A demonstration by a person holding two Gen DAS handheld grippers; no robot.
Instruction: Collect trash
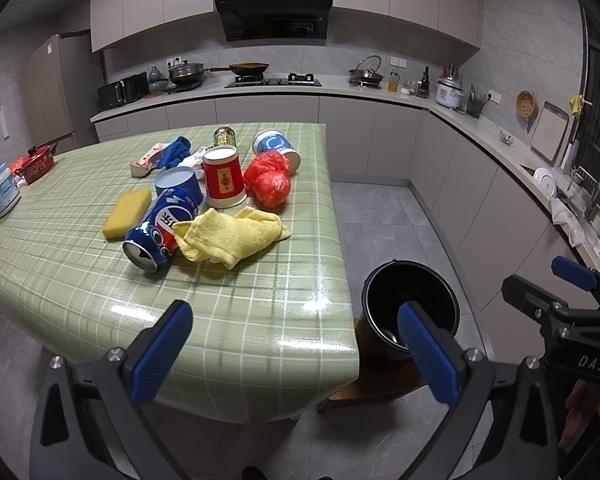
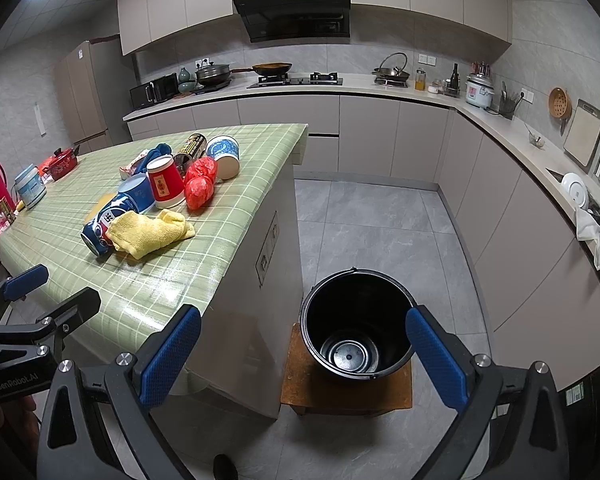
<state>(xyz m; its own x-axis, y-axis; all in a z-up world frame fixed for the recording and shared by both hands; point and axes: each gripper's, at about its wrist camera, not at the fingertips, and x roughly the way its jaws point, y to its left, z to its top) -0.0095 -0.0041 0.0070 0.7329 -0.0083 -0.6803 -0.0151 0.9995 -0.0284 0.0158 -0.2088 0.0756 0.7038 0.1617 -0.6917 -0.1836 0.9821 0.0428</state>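
Trash lies on the green checked table (image 1: 260, 320) (image 2: 172, 280): a crushed blue Pepsi can (image 1: 160, 228) (image 2: 100, 228), a yellow cloth (image 1: 232, 236) (image 2: 152, 232), a red paper cup (image 1: 223, 178) (image 2: 165, 182), a red plastic bag (image 1: 270, 178) (image 2: 199, 184), a blue-white cup (image 1: 278, 146) (image 2: 226, 154) and a dark can (image 1: 224, 136) (image 2: 190, 146). A black bucket (image 1: 410, 308) (image 2: 356, 320) stands empty on a wooden stool beside the table. My left gripper (image 1: 296, 348) is open and empty over the table's near edge. My right gripper (image 2: 302, 356) is open and empty above the bucket.
A yellow sponge (image 1: 126, 214), blue cloth (image 1: 176, 152) and wrapper (image 1: 148, 160) lie on the table. A white jar (image 1: 2, 194) and red pot (image 1: 38, 164) stand at its left end. Kitchen counters (image 2: 380, 84) run along the back and right walls. Grey tiled floor (image 2: 372, 220) lies between.
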